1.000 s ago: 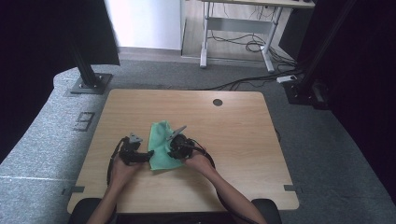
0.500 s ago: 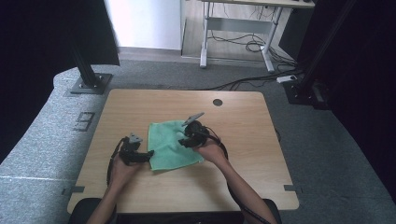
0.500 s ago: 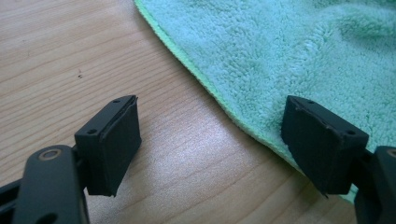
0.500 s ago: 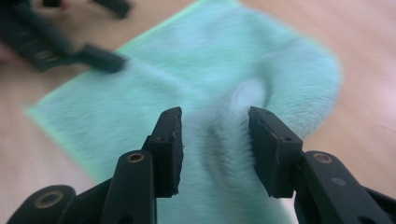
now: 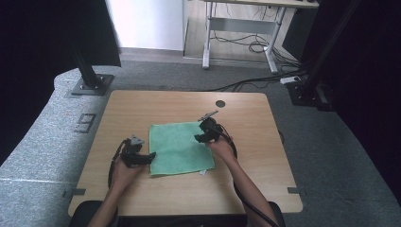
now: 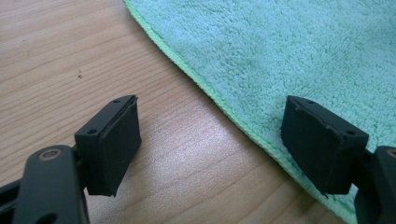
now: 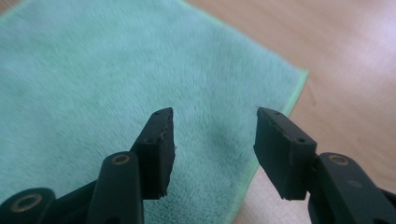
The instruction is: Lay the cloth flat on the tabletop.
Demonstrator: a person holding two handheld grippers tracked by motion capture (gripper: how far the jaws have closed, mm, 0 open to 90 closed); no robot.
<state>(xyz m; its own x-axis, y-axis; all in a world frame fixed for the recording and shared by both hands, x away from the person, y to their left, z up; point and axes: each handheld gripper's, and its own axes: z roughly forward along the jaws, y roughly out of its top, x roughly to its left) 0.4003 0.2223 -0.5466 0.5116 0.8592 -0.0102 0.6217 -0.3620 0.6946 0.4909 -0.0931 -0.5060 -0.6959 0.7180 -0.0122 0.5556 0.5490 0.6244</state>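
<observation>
The green cloth lies flat on the surface. The fingers of the left gripper stand apart astride its edge; those of the right gripper have just been opening, with nothing between them. If 1 corner is dragged, wrinkles could be raised again.

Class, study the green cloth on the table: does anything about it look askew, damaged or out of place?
Nothing stands out. The green terry cloth lies spread flat on the light wooden table, edges even, with just a small white tag poking out at its near right corner.

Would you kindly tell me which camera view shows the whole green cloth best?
The high view: the green cloth lies spread flat on the table, all four edges visible. The left gripper view shows one hemmed edge of it, the right gripper view a corner stretch beneath open fingers.
</observation>
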